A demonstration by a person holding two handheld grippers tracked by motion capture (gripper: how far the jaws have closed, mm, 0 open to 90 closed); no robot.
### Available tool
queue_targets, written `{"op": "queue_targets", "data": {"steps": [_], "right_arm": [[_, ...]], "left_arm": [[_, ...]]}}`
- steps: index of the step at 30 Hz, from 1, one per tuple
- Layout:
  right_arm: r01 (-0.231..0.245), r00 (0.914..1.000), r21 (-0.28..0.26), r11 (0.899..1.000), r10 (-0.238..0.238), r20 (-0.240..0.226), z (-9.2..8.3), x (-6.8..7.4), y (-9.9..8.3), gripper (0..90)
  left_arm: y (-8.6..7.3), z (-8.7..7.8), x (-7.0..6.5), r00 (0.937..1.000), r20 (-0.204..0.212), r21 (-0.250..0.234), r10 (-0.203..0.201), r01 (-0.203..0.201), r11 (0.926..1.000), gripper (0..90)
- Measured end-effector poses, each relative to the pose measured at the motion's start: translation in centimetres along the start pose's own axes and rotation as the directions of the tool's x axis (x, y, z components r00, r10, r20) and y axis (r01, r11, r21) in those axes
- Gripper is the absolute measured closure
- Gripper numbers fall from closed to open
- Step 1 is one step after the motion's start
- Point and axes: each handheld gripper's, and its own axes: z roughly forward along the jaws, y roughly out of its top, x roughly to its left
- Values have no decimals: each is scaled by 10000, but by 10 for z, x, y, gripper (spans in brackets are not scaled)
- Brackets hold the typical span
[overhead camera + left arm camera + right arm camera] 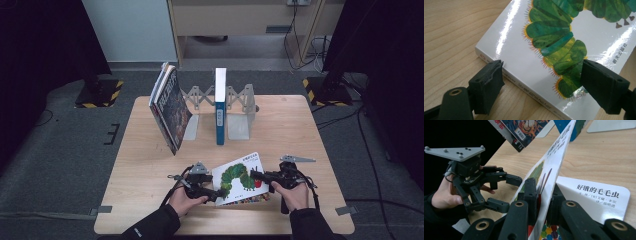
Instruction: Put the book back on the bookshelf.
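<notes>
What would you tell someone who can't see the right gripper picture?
The right gripper pinches the front cover of the caterpillar book, lifting it off the title page. Across the wooden table, a hand holds the left gripper, jaws open.

Recording lab, lone wooden table [150, 165], black curtains [40, 40], hazard-taped stand bases [100, 95]

The left gripper [212, 192] sits low in the person's left hand [184, 200], its two black jaws wide apart. The right gripper [256, 175], in the right hand [292, 192], has its jaws squeezed together.
</notes>
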Motion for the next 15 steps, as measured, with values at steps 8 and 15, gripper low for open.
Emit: {"op": "queue_targets", "data": {"steps": [8, 15], "right_arm": [[304, 9987, -490, 9983, -323, -393, -8, 3, 4, 860], [249, 9977, -569, 9981, -284, -609, -9, 3, 5, 868]], "left_arm": [[-1, 1, 3, 9979, 307, 111, -574, 571, 9983, 142], [0, 8, 6, 9909, 909, 9, -990, 994, 9950, 121]]}}
